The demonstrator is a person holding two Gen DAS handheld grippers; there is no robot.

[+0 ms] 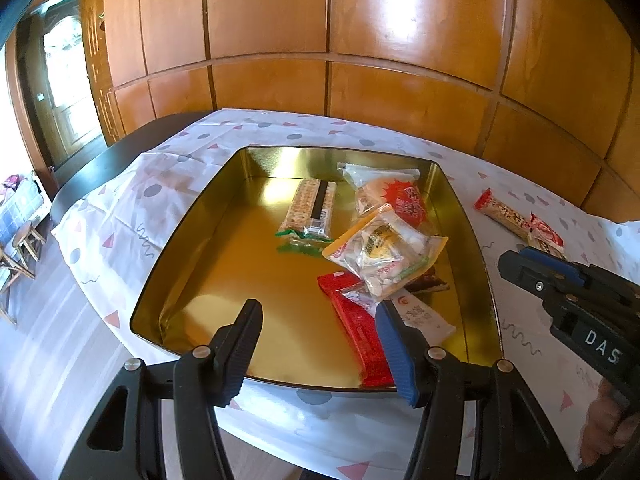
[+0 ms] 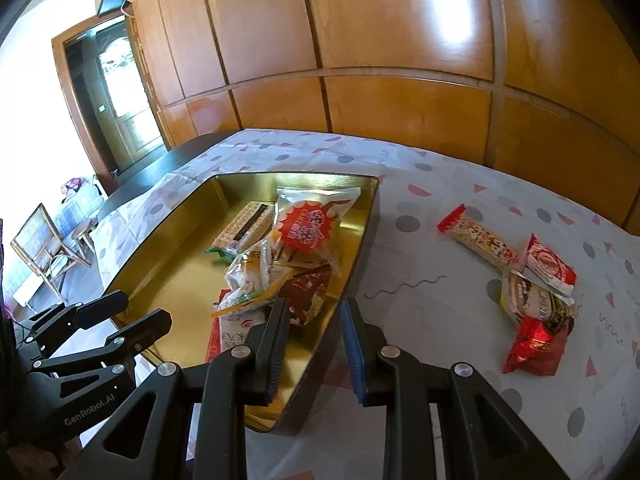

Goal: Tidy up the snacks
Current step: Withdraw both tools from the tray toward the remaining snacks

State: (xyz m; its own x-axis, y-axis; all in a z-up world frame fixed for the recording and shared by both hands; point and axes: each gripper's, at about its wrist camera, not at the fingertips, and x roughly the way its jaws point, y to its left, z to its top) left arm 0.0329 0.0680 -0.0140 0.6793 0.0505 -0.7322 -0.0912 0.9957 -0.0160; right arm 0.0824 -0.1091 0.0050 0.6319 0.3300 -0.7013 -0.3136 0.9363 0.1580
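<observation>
Wood-panelled cabinets (image 1: 280,20) backed a table under a white patterned cloth (image 2: 420,300), on which a shallow gold tin (image 1: 192,240) stood. Inside the tin lay several snacks: a long cereal bar (image 1: 310,210), a clear packet with a red starburst label (image 2: 312,228), a clear orange-edged packet (image 1: 384,252), a flat red packet (image 1: 360,332) and a dark brown packet (image 2: 308,292). Four more snacks lay on the cloth well to the right of the tin: a red-ended bar (image 2: 480,240), a small red-and-white packet (image 2: 550,266), a dark printed packet (image 2: 532,300) and a shiny red packet (image 2: 534,346). The left gripper (image 1: 320,348) hovered over the tin's near edge, jaws parted and empty, the flat red packet just beyond its right finger. The right gripper (image 2: 314,344) hung over the tin's right wall, jaws narrowed with nothing between them, the loose snacks off to its right.
</observation>
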